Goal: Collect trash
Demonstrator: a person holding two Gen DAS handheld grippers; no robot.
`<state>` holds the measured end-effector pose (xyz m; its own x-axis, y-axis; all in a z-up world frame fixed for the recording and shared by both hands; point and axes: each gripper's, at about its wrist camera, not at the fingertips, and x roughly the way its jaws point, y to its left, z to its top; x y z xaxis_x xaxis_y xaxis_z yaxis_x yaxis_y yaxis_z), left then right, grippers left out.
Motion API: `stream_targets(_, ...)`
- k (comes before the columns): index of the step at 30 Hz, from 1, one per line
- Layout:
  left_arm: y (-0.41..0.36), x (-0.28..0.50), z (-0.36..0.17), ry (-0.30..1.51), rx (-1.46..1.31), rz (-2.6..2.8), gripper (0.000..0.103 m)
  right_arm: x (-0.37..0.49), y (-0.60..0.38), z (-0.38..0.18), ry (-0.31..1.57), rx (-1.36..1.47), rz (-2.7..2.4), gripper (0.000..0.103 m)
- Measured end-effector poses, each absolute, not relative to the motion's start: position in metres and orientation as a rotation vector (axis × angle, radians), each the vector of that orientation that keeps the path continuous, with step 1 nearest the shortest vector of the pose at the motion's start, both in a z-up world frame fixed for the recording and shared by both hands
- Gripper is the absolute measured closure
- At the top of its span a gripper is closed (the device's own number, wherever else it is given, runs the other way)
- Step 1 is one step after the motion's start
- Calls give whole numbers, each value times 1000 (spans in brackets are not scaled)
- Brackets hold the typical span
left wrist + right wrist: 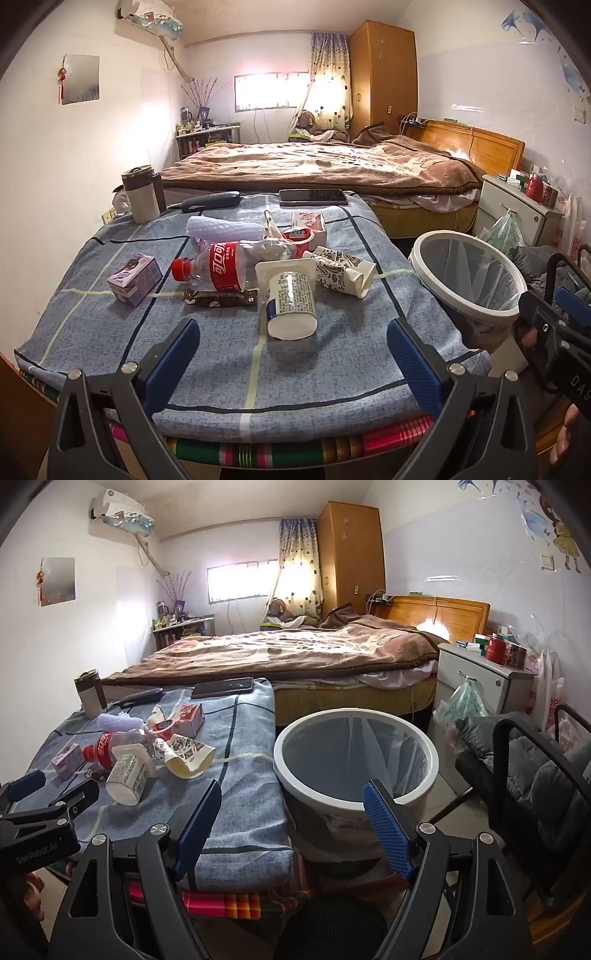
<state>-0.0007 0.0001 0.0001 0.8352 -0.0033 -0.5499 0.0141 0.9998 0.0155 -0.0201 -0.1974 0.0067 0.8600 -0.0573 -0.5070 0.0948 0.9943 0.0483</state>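
Left gripper (pixel 293 363), black arms, silver screws, ribbed blue pads, right gripper (pixel 291 825) alike, white lettering, partly unreadable

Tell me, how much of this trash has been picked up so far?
Nothing looks done: the lined trash bin seems empty. Nothing is in hand; the left hand-held gripper and right hand-held gripper are open. Left: yogurt cup, cola bottle, crushed paper cup, wrapper, cartons.

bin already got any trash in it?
No: in the right wrist view the trash bin shows only its liner, and the litter lies on the table.
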Motion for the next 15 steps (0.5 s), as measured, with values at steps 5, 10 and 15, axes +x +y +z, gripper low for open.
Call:
stream_targets(5, 0, 0, 0, 592, 21, -4, 0, -21, -197, 8, 531, 72, -83, 23)
stream_targets(10, 0, 0, 0, 593, 20, 1, 0, -20, -195, 7, 535, 70, -81, 23)
stream_targets(15, 4, 0, -1, 595, 18, 2, 1, -21, -201, 5, 533, 72, -83, 23)
